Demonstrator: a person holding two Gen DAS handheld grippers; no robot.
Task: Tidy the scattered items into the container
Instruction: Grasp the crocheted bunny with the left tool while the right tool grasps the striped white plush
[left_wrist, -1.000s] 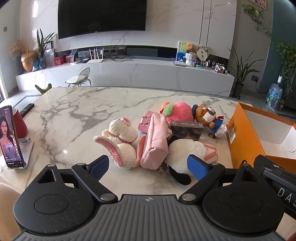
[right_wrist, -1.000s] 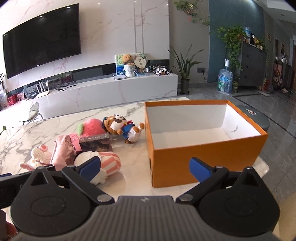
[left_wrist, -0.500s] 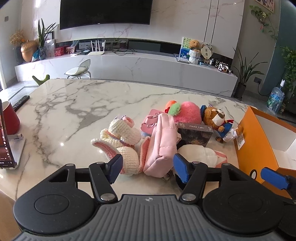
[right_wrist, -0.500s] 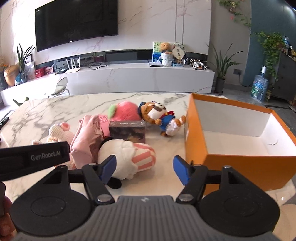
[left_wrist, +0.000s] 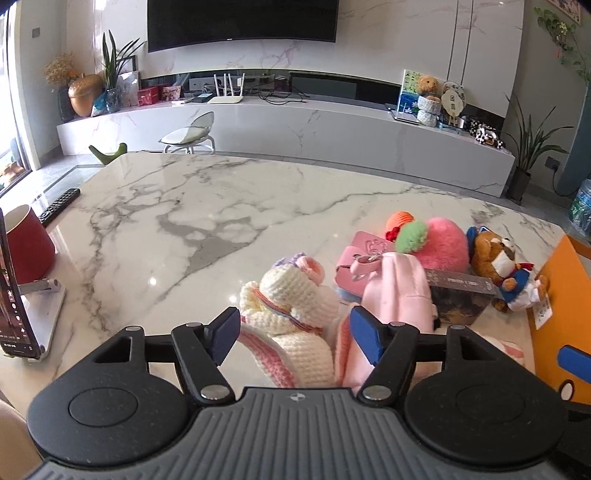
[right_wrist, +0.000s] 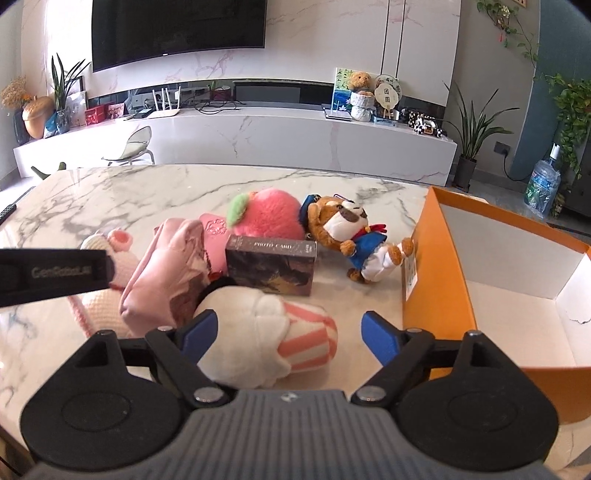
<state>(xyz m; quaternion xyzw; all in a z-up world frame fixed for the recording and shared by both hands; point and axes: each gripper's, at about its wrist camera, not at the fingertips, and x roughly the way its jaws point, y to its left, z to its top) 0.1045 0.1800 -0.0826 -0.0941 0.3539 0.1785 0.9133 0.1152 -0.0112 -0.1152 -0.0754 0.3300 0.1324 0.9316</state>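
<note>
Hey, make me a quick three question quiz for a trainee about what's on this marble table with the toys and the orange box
1. True or false: the orange box already holds a toy.
2. Which toy lies between the fingers of the right tongs? A) crochet bunny B) white plush with pink stripes C) bear plush
3. Fill in: the dark box lettered PHOTO CARD stands in front of the ______ plush.

Key
1. False; the part of its inside that shows is bare.
2. B, the striped plush; the jaws are opening, not pressing it.
3. Pink peach plush.
</note>
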